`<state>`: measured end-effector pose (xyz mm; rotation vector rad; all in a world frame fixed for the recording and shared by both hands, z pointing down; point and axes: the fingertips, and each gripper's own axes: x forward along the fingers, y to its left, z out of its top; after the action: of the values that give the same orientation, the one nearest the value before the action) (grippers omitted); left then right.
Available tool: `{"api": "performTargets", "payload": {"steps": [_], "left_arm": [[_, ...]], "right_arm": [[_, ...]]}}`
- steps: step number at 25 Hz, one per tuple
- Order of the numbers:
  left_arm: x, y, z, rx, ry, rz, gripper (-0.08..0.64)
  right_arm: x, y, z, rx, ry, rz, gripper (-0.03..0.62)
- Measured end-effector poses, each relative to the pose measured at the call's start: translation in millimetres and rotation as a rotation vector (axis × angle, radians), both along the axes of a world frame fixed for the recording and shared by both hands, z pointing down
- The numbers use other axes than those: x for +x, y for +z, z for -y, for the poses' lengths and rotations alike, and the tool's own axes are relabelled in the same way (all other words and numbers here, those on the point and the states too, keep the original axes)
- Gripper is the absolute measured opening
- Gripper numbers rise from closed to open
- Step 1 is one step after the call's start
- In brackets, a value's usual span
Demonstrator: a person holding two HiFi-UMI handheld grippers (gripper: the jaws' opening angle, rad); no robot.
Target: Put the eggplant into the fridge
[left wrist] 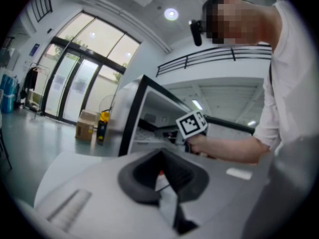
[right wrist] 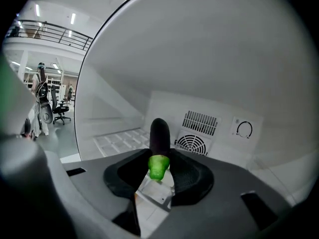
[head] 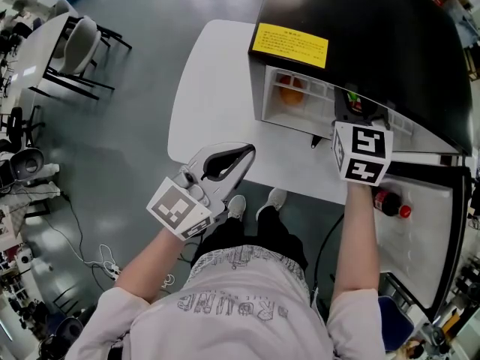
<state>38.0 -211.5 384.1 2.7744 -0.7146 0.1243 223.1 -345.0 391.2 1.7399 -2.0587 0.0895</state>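
The eggplant, dark purple with a bright green cap, stands upright between the pads of my right gripper, which is shut on it. This gripper reaches into the open white compartment of the small black fridge; in the head view its jaws are just inside the opening, behind the marker cube. The fridge's back wall with a round vent lies right ahead of the eggplant. My left gripper hovers over the white table's front edge, shut, with nothing in it.
An orange thing lies inside the fridge at the left. The fridge door hangs open at the right, with a red-capped bottle in its shelf. A yellow label is on the fridge top. Chairs and desks stand far left.
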Motion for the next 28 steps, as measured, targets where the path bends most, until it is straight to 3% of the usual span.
{"api": "performTargets", "payload": {"steps": [13,28], "left_arm": [[-4,0,0,0.002,-0.011,-0.002,0.008],[-10,-4,-1,0.011,-0.024,-0.010,0.008]], "right_arm": [[-4,13,2,-0.073,-0.008,-0.115,0.127],[-4,16,5,-0.132,-0.003,-0.127,0.129]]}}
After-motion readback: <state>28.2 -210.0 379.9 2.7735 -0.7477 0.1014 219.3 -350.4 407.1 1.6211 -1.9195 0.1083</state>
